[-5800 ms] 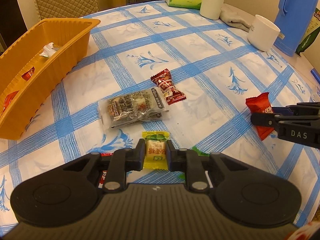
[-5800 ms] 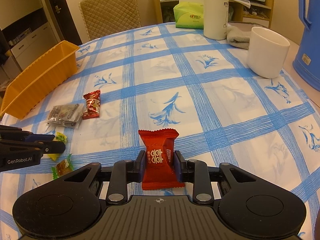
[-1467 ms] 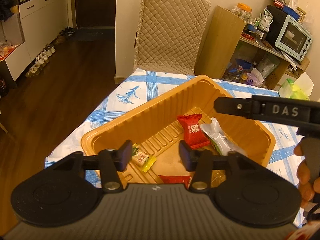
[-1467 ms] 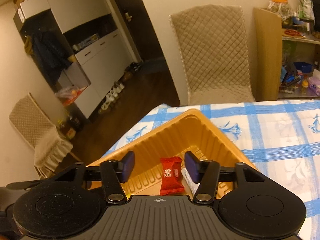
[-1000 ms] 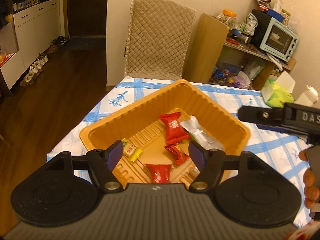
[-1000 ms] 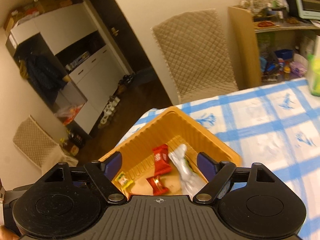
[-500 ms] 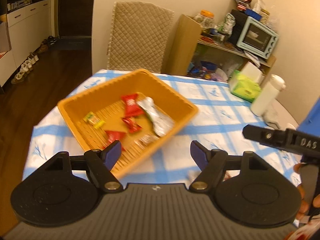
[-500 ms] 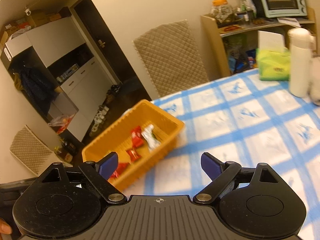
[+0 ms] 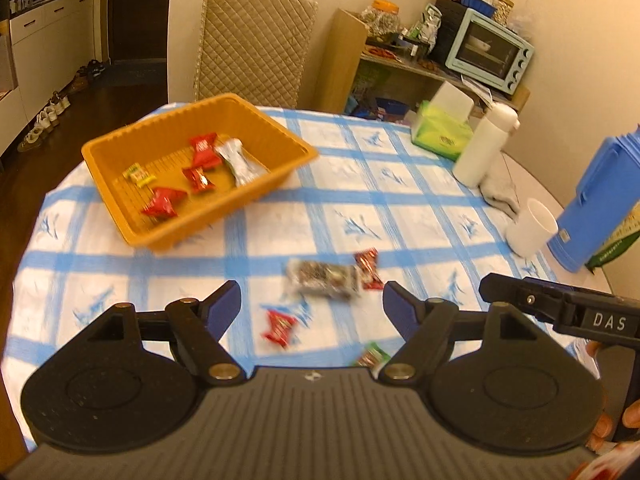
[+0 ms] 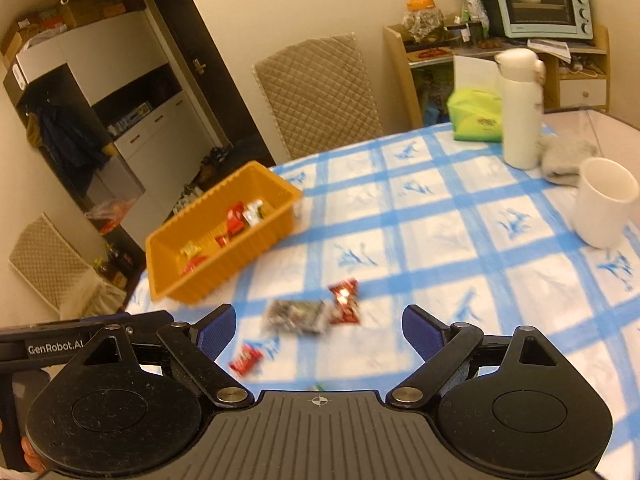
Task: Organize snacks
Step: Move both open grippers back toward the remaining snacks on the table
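The orange tray (image 9: 208,216) sits at about ten o'clock on the blue-checked tablecloth (image 9: 400,216), holding a small yellow candy (image 9: 139,174), three red packets and a silvery packet (image 9: 239,162).

Nearer, around the middle of the cloth, loose snacks lie outside the tray: a small red candy (image 9: 279,329) at about six o'clock, a clear bag of dark pieces (image 9: 323,279) just past it, a red twisted candy (image 9: 368,269) touching the bag's right end, and a green-edged candy (image 9: 372,358) at five o'clock, partly hidden.

The left gripper (image 9: 312,308) hangs above these with its blue pads spread apart and nothing between them. The right gripper (image 10: 319,326) also stands wide apart and empty; its jaws have just been opening.

At two o'clock stand a white bottle (image 9: 482,146), a white cup (image 9: 530,226) and a blue jug (image 9: 604,200).
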Demonstrator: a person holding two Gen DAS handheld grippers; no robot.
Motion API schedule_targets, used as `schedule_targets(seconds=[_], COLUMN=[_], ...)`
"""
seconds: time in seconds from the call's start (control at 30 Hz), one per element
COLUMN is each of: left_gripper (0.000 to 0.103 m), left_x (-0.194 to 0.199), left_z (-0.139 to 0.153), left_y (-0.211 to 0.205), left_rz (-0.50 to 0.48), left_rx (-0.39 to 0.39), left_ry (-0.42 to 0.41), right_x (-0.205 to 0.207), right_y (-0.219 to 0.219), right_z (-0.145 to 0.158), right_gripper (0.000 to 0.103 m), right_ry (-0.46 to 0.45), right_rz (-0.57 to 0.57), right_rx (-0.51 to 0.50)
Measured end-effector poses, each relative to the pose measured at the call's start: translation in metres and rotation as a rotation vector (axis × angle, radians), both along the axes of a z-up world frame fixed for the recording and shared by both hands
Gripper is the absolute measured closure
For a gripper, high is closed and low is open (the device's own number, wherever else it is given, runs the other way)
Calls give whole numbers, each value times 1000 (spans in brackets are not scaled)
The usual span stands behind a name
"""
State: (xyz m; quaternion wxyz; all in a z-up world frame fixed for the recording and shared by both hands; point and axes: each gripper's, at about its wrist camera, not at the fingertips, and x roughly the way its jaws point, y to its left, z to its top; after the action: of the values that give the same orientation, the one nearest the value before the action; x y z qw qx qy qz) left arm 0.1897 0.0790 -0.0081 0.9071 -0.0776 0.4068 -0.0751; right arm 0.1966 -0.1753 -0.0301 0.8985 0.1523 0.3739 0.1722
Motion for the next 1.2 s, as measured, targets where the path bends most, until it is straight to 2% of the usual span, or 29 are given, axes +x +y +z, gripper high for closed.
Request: schedule_targets(seconds=[0.37, 0.77, 1.2], left_gripper=[27, 27, 31], left_x=[-34, -60, -35], left_z=[-16, -32, -51], left_y=[-36, -38, -19], left_rz=[21, 59, -24], left_rx=[35, 74, 88], left_ry=[33, 71, 96], right_x=[-33, -45, -33], right_y=[-34, -33, -10], right_z=[-24, -46, -58], right_gripper=[13, 13, 13], right_ry=[42, 75, 110], right_rz=[37, 89, 40], right_rx=[-39, -65, -98])
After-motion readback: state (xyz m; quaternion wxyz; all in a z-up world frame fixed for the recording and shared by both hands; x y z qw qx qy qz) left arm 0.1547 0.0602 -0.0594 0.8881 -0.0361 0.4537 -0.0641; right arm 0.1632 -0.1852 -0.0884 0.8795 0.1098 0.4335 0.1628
